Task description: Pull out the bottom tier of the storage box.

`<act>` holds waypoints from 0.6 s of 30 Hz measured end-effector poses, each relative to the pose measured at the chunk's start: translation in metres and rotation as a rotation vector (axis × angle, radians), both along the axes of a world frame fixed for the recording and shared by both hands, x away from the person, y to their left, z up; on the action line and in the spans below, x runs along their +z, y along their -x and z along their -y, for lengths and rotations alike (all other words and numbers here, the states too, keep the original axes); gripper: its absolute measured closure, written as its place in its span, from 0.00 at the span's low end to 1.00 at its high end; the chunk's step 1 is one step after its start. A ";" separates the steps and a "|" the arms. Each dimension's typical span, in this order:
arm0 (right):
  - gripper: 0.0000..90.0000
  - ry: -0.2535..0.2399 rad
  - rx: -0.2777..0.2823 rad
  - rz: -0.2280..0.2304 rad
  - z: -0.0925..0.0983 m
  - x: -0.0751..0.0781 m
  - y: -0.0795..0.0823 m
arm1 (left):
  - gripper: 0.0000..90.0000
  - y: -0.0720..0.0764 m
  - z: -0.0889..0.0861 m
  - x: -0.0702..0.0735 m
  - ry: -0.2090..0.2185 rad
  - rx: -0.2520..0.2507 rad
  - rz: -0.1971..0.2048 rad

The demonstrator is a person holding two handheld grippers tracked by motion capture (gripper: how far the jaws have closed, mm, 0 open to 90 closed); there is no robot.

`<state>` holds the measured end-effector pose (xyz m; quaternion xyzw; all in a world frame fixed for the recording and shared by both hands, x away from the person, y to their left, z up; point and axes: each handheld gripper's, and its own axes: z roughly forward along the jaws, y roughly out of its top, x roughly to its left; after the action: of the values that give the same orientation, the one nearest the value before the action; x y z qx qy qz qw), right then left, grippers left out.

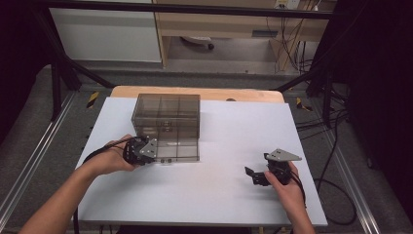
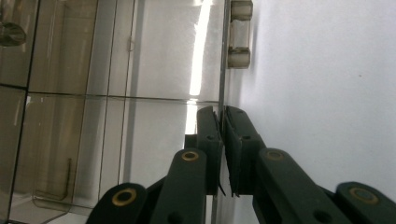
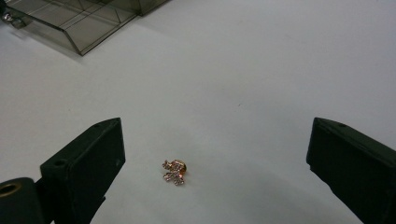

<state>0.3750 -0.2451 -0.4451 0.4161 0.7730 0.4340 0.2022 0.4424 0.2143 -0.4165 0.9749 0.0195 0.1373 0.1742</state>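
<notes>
- High view: smoky clear box (image 1: pixel 166 126) with inner dividers, toward the far left of the white table (image 1: pixel 224 195); its lid panel (image 1: pixel 181 152) swung open, lying flat in front of the box.
- Left gripper (image 1: pixel 157 157): at the near left edge of the lid panel, jaws clamped on that thin edge (image 2: pixel 221 93).
- Right gripper (image 1: pixel 253 176): well right of the box, jaws spread wide, nothing gripped.
- Right gripper view: small gold, stone-set earring (image 3: pixel 174 171) on the table between the spread jaws, well apart from the box.

box (image 1: pixel 166 122): smoky clear grey | brooch (image 3: pixel 174 171): gold, sparkly white stones | table (image 1: pixel 224 195): white | claws: black
</notes>
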 end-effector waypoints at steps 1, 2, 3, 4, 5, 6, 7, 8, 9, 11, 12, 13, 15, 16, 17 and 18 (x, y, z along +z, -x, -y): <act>0.05 -0.003 -0.004 0.001 0.000 0.000 0.000 | 0.94 0.001 0.000 0.001 -0.009 -0.012 0.000; 0.05 -0.004 -0.008 0.000 0.001 0.000 0.000 | 0.94 0.001 -0.001 0.001 -0.008 -0.012 -0.001; 0.05 -0.006 -0.010 0.000 0.001 0.000 0.000 | 0.94 0.002 -0.001 0.001 -0.010 -0.015 -0.001; 0.05 -0.006 -0.010 0.000 0.001 0.000 0.000 | 0.94 0.002 -0.001 0.001 -0.008 -0.016 -0.004; 0.05 -0.006 -0.010 0.001 0.002 0.000 0.000 | 0.94 0.003 -0.002 0.001 -0.006 -0.019 -0.004; 0.05 -0.008 -0.011 0.000 0.002 0.000 0.000 | 0.94 0.003 -0.002 0.001 -0.006 -0.019 -0.004; 0.05 -0.007 -0.011 0.002 0.002 0.000 0.000 | 0.94 0.003 -0.003 0.001 -0.003 -0.022 -0.005; 0.05 -0.007 -0.011 0.002 0.002 0.000 0.000 | 0.94 0.003 -0.003 0.001 -0.003 -0.022 -0.005; 0.05 -0.010 -0.013 0.004 0.003 0.001 0.000 | 0.94 0.004 -0.004 0.000 -0.001 -0.022 -0.002; 0.05 -0.010 -0.016 0.002 0.003 0.001 0.000 | 0.94 0.004 -0.004 0.000 0.003 -0.019 0.002; 0.05 -0.010 -0.016 0.002 0.003 0.001 0.000 | 0.94 0.004 -0.004 0.000 0.003 -0.019 0.002; 0.05 -0.011 -0.017 0.002 0.003 0.001 0.000 | 0.94 0.005 -0.004 0.000 0.004 -0.016 0.005; 0.05 -0.015 -0.018 0.002 0.004 0.001 0.000 | 0.92 0.006 -0.004 -0.001 0.008 0.004 0.017; 0.05 -0.016 -0.017 0.006 0.004 0.001 0.000 | 0.91 0.008 -0.004 -0.001 0.027 0.020 0.027; 0.05 -0.018 -0.018 0.008 0.004 0.001 0.000 | 0.87 0.008 -0.005 -0.001 0.043 0.032 0.030; 0.05 -0.020 -0.018 0.008 0.004 0.002 0.001 | 0.82 0.009 -0.005 -0.001 0.063 0.048 0.034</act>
<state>0.3744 -0.2492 -0.4435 0.4235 0.7641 0.4414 0.2048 0.4331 0.2197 -0.4176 0.9657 0.0441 0.1573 0.2019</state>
